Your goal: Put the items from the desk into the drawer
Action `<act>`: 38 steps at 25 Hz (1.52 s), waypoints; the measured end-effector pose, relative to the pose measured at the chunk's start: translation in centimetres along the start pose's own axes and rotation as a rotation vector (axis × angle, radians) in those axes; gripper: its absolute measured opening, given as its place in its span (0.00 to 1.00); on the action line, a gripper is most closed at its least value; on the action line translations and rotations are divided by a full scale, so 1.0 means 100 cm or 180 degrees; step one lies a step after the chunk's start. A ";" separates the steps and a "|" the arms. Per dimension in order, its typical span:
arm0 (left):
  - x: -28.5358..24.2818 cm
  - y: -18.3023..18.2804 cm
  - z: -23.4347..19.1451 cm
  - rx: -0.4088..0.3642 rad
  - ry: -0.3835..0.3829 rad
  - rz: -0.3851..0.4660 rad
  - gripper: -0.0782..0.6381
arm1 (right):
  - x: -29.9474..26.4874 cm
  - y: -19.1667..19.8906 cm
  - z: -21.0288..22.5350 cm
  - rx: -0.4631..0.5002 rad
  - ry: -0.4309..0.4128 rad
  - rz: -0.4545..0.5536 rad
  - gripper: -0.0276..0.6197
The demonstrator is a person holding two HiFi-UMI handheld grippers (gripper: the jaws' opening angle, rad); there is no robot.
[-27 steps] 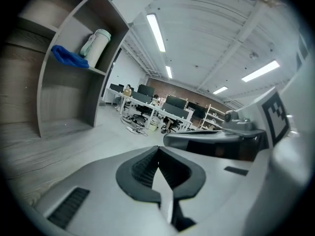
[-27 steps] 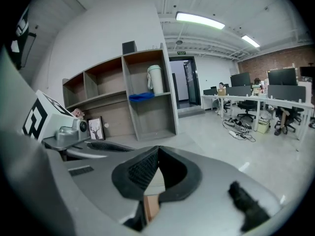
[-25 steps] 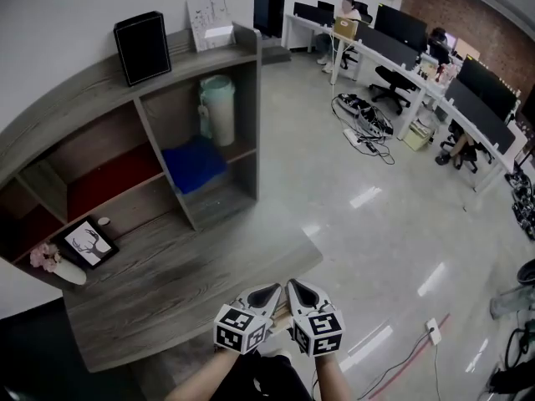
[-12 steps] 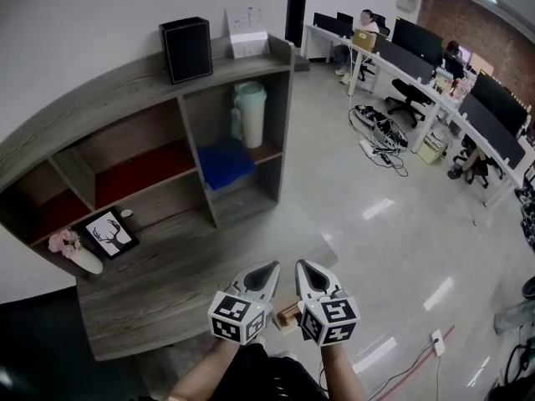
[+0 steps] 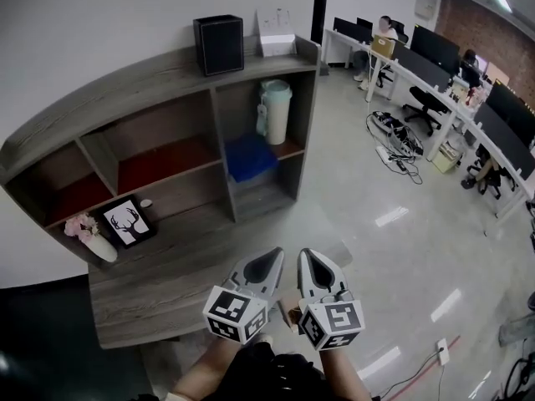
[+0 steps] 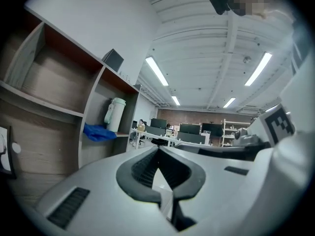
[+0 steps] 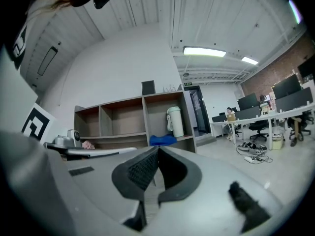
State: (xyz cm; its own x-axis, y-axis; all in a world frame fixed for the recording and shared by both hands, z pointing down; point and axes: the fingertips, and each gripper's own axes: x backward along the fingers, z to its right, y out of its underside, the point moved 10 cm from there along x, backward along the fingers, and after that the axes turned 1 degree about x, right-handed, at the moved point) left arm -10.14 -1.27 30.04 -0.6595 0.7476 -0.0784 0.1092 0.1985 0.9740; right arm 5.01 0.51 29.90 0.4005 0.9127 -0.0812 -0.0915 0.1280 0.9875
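Two grippers in head view, left gripper [image 5: 266, 266] and right gripper [image 5: 313, 266], side by side near the worktop's [image 5: 167, 284] front edge. Picture frame [image 5: 127, 221] and flower vase [image 5: 89, 241] sit just beside each other at back left, well apart from both; no drawer visible. Risk: closed jaws could knock the leaning frame over.

Left gripper view: jaws pressed together, empty; grey wood shelf unit, blue cloth [image 6: 97, 132].

Right gripper view: jaws together, nothing between; glossy floor, office desks [image 7: 256, 114] beyond.
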 end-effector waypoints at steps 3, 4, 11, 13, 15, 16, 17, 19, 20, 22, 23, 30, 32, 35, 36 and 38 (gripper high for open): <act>0.005 0.005 0.003 -0.0055 -0.0063 -0.0002 0.12 | 0.003 0.006 -0.002 -0.0116 0.0008 0.0017 0.06; 0.006 0.008 0.003 -0.0039 -0.0067 -0.0009 0.12 | 0.003 0.008 -0.001 -0.0128 0.0008 -0.0003 0.06; 0.002 0.017 0.003 -0.0004 -0.0054 -0.0087 0.12 | 0.003 0.015 0.005 -0.0106 0.0096 -0.0062 0.06; 0.000 0.017 0.001 -0.0005 -0.0049 -0.0092 0.12 | 0.002 0.014 0.005 -0.0080 0.0100 -0.0045 0.06; -0.001 0.018 0.001 -0.0005 -0.0054 -0.0096 0.12 | 0.002 0.014 0.004 -0.0031 0.0096 -0.0037 0.06; -0.001 0.018 0.000 -0.0002 -0.0055 -0.0096 0.12 | 0.002 0.014 0.004 -0.0015 0.0098 -0.0035 0.06; -0.002 0.018 0.000 0.0003 -0.0056 -0.0093 0.12 | 0.001 0.015 0.004 -0.0005 0.0097 -0.0035 0.06; -0.003 0.018 -0.002 0.0011 -0.0064 -0.0085 0.12 | 0.000 0.015 0.003 0.0014 0.0084 -0.0038 0.06; -0.003 0.018 -0.002 0.0014 -0.0069 -0.0084 0.12 | -0.001 0.014 0.002 0.0024 0.0076 -0.0039 0.06; -0.004 0.018 -0.003 0.0019 -0.0076 -0.0086 0.12 | -0.003 0.013 0.001 0.0041 0.0059 -0.0042 0.06; -0.004 0.019 -0.004 0.0020 -0.0078 -0.0089 0.12 | -0.003 0.013 0.002 0.0045 0.0056 -0.0045 0.06; -0.004 0.021 -0.008 0.0053 -0.0126 -0.0113 0.12 | -0.005 0.013 0.003 0.0061 0.0059 -0.0062 0.06; -0.005 0.022 -0.009 0.0061 -0.0141 -0.0108 0.12 | -0.006 0.013 0.003 0.0075 0.0053 -0.0058 0.06; -0.004 0.022 -0.011 0.0069 -0.0159 -0.0113 0.12 | -0.007 0.014 0.003 0.0076 0.0054 -0.0065 0.06; -0.005 0.023 -0.012 0.0071 -0.0162 -0.0117 0.12 | -0.007 0.015 0.003 0.0076 0.0060 -0.0064 0.06; -0.005 0.023 -0.013 0.0075 -0.0168 -0.0125 0.12 | -0.008 0.015 0.004 0.0080 0.0074 -0.0057 0.06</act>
